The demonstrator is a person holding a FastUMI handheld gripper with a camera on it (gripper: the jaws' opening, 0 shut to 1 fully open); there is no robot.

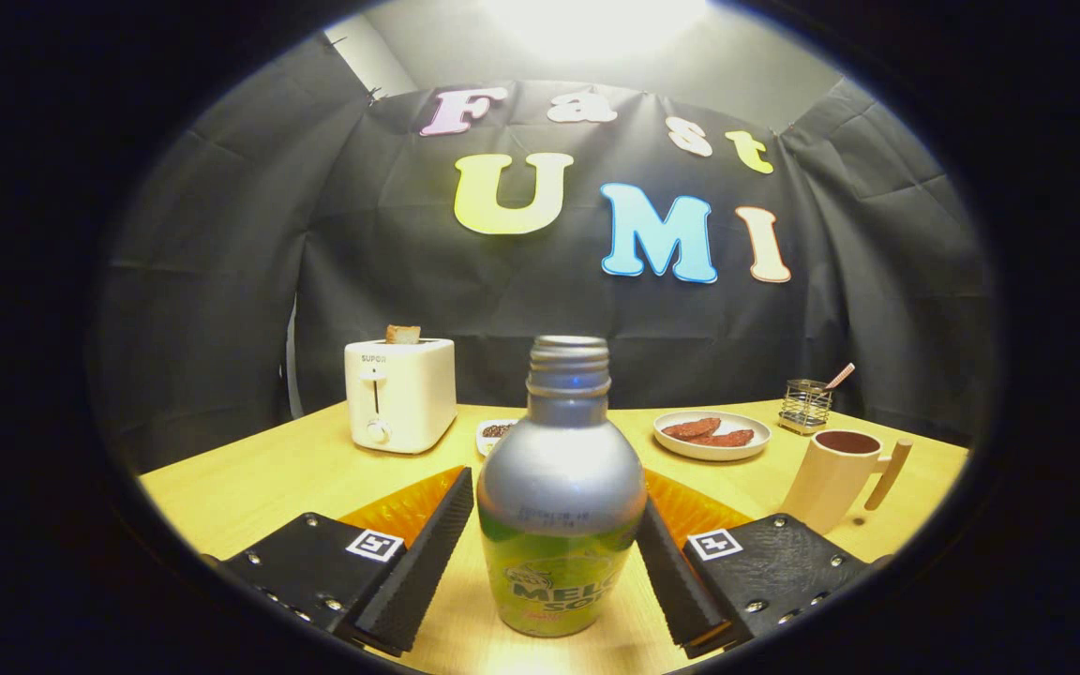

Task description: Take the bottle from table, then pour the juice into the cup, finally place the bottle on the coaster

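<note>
The silver metal bottle with a green label (561,497) stands upright on the pale wooden desk (249,487), uncapped, between the fingers (559,572), which are spread wide; whether either pad touches it I cannot tell. Beyond the right finger stands a cream mug with a wooden handle (835,478)

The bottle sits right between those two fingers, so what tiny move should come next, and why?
Probably close the fingers on the bottle. It stands upright on the table between the open gripper, and each finger looks near or at its side without clearly pressing. The cup waits beyond, to the right.
</note>
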